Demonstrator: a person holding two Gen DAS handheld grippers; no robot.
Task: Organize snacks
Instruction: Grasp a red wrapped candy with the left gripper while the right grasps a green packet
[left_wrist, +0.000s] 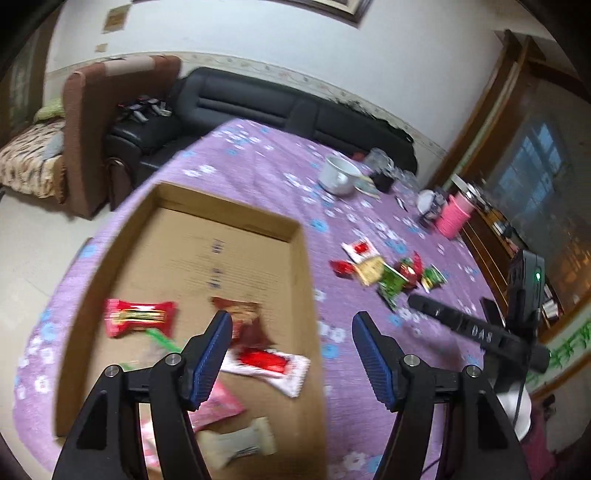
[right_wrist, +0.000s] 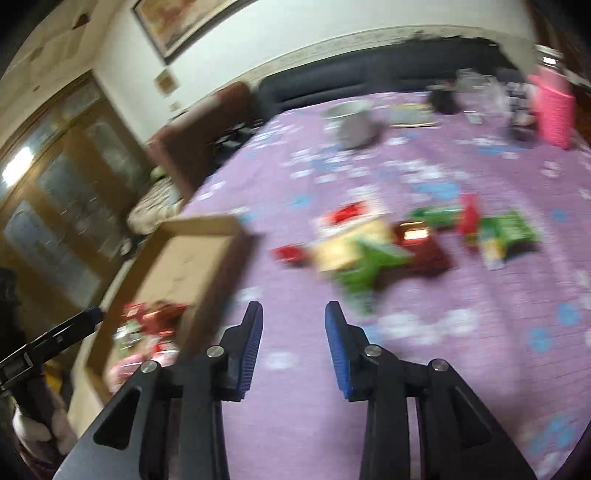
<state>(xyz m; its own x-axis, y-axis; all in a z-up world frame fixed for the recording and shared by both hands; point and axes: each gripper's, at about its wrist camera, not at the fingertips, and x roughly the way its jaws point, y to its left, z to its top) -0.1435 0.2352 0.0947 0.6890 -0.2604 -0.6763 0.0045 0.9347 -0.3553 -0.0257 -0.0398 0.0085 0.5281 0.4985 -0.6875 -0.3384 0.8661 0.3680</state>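
A shallow cardboard box lies on the purple flowered tablecloth. Inside it lie several snacks: a red candy, a brown packet, a red-and-white packet and a white bar. My left gripper is open and empty above the box's near right part. A pile of red, green and yellow snack packets lies on the cloth right of the box; it shows blurred in the right wrist view. My right gripper is open and empty above the cloth, short of the pile; the box is to its left.
A white cup, glassware, a pink basket and small items stand at the table's far side. A black sofa and brown armchair are behind the table. The right gripper's body shows at right in the left view.
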